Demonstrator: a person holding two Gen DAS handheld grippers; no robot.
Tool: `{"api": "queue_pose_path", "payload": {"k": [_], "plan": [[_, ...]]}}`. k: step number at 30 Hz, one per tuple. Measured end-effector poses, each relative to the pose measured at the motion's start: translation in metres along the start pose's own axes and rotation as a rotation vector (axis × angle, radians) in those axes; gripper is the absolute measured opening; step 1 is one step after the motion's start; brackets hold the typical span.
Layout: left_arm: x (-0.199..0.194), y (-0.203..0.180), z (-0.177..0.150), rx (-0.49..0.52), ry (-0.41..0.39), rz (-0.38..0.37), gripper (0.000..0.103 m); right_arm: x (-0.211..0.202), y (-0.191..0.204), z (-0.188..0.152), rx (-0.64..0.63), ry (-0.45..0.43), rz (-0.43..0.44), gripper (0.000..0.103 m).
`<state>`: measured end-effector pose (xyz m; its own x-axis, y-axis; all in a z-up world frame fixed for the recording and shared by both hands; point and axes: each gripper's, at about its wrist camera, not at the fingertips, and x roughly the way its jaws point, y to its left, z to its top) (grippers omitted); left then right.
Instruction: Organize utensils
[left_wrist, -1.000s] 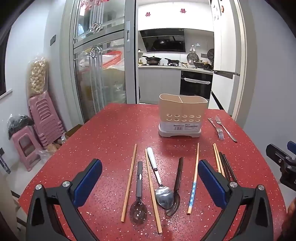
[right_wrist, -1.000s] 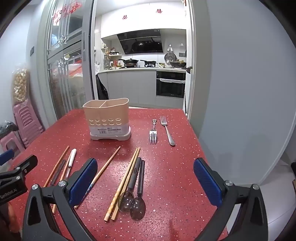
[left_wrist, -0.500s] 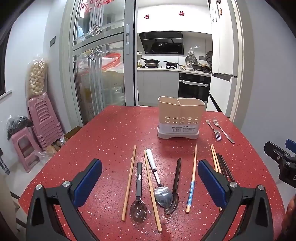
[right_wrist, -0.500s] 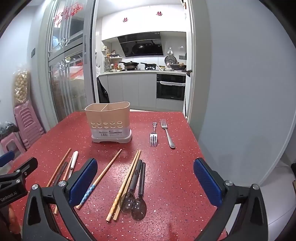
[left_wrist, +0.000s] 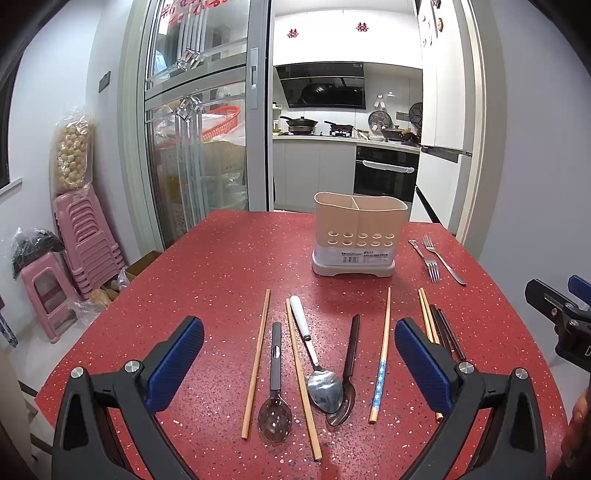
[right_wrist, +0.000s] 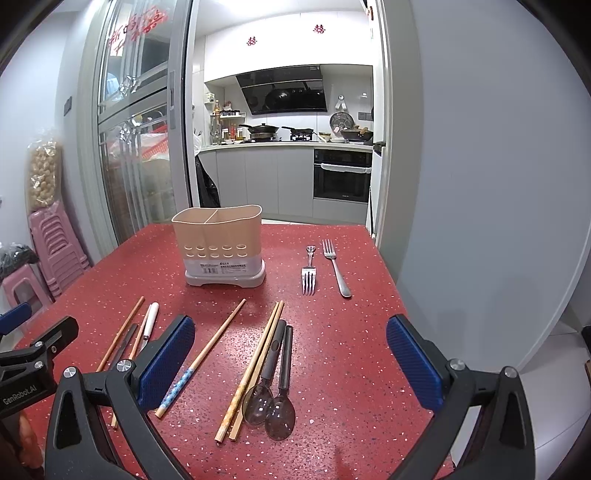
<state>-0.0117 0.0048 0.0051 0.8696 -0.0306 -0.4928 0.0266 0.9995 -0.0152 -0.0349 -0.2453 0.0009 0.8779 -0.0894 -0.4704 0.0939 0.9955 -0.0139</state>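
A beige two-compartment utensil holder (left_wrist: 359, 234) (right_wrist: 221, 245) stands upright near the far edge of the red speckled table (left_wrist: 221, 273). Before it lie wooden chopsticks (left_wrist: 256, 358), a white-handled steel spoon (left_wrist: 314, 350), dark spoons (left_wrist: 275, 384) (right_wrist: 277, 373), a chopstick with a blue patterned end (left_wrist: 381, 354) and a chopstick pair (right_wrist: 255, 365). Two steel forks (right_wrist: 325, 266) (left_wrist: 436, 260) lie to the holder's right. My left gripper (left_wrist: 299, 362) is open above the near spoons, holding nothing. My right gripper (right_wrist: 291, 363) is open above the dark spoons, empty.
Stacked pink stools (left_wrist: 70, 251) and a bagged sack (left_wrist: 72, 151) stand at the left by a glass sliding door (left_wrist: 199, 155). A kitchen with an oven (left_wrist: 386, 173) lies behind. A grey wall (right_wrist: 480, 184) runs along the table's right edge.
Both grippers have drawn back and tilted slightly upward, so the holder and utensils sit a little lower and farther in each view. Nothing on the table has moved.
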Motion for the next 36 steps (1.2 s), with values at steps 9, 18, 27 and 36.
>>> {"api": "queue_pose_path", "payload": {"k": [9,18,27,36], "plan": [[0.0,-0.0021,0.0002,0.001,0.001,-0.004,0.103,-0.0004,0.0013,0.0007,0.0,-0.002,0.0,0.103],[-0.0005,-0.0045,0.0002,0.005,-0.003,-0.007,0.103,-0.0013,-0.0009,-0.001,0.009,-0.01,0.003,0.103],[-0.0001,-0.0046,0.0,0.006,-0.004,-0.007,0.103,-0.0025,-0.0016,-0.0014,0.009,-0.014,0.001,0.103],[-0.0002,-0.0066,0.0,0.007,-0.004,-0.009,0.103,-0.0047,-0.0016,-0.0011,0.015,-0.015,-0.002,0.103]]}}
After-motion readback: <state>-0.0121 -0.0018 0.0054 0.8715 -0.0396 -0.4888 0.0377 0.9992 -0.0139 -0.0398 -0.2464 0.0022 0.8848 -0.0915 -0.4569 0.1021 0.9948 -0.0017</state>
